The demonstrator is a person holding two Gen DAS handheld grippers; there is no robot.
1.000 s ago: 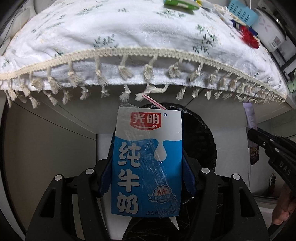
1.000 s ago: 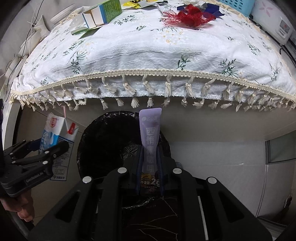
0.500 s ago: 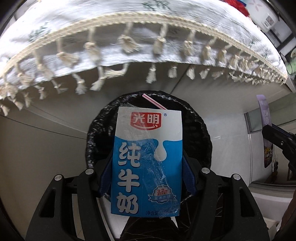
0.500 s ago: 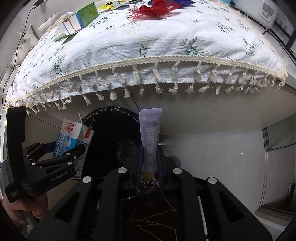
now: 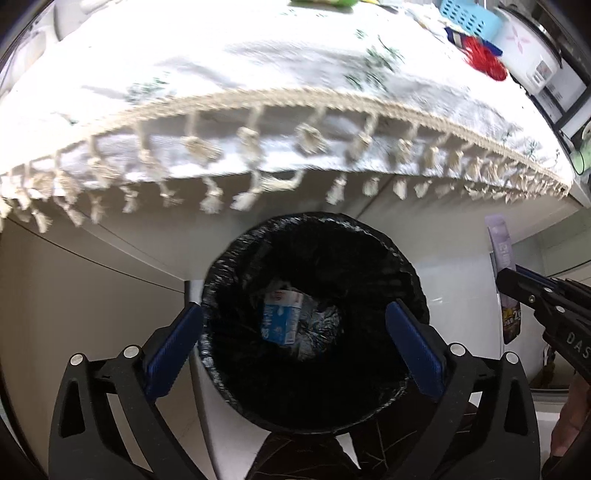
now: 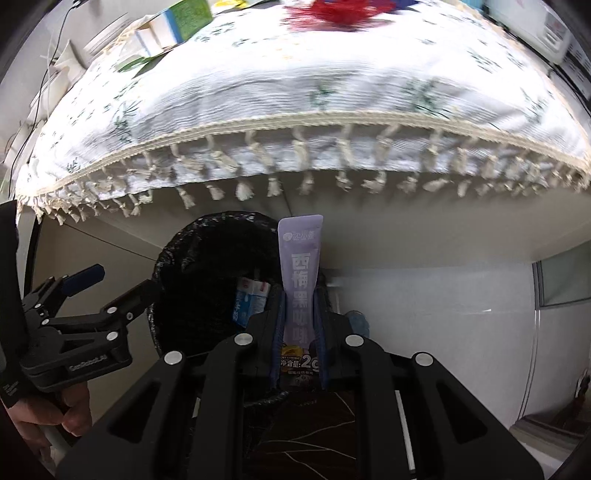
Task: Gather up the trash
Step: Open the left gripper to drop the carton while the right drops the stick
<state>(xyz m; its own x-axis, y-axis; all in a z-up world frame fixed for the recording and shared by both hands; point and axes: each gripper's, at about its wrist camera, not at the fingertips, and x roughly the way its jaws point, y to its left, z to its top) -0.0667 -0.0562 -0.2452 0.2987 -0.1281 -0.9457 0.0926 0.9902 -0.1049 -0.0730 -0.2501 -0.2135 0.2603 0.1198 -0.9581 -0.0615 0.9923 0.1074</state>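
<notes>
Left wrist view, looking steeply down. Left gripper [image 5: 295, 332] with jaws opening, spread wide at either side of the frame's lower half, blue pads [image 5: 173, 349] bare, nothing between them. Directly below, filling the centre: round bin [image 5: 406, 266] lined with a black bag. Milk carton [image 5: 279, 320], blue and white, lies inside the bin near the middle, on crumpled silvery wrapping, tilted; clear of both pads.

Upper half of the frame: table under a white tablecloth [image 5: 221, 92] with green sprigs and a cream tassel fringe hanging over the edge above the bin. Red tuft [image 5: 484, 61] and blue basket [image 5: 469, 14] at upper right, blurred.

Right edge of that view: right gripper [image 5: 511, 280] coming in from the side, a purple sachet [image 5: 502, 251] standing up out of its tip.

Right wrist view: right gripper [image 6: 301, 321] closed on the purple sachet [image 6: 301, 269], pads pressing both its long edges; sachet upright, centre frame, printed with white characters. Bin [image 6: 207, 258] sits left of centre, partly behind the sachet; the carton [image 6: 249, 301] shows inside it, just left of the sachet. Left gripper [image 6: 122, 282] at the left edge, fingers apart, pointing at the bin rim; a hand [image 6: 48, 413] grips its handle at lower left. Green and white box [image 6: 177, 22] on the cloth, upper left.
</notes>
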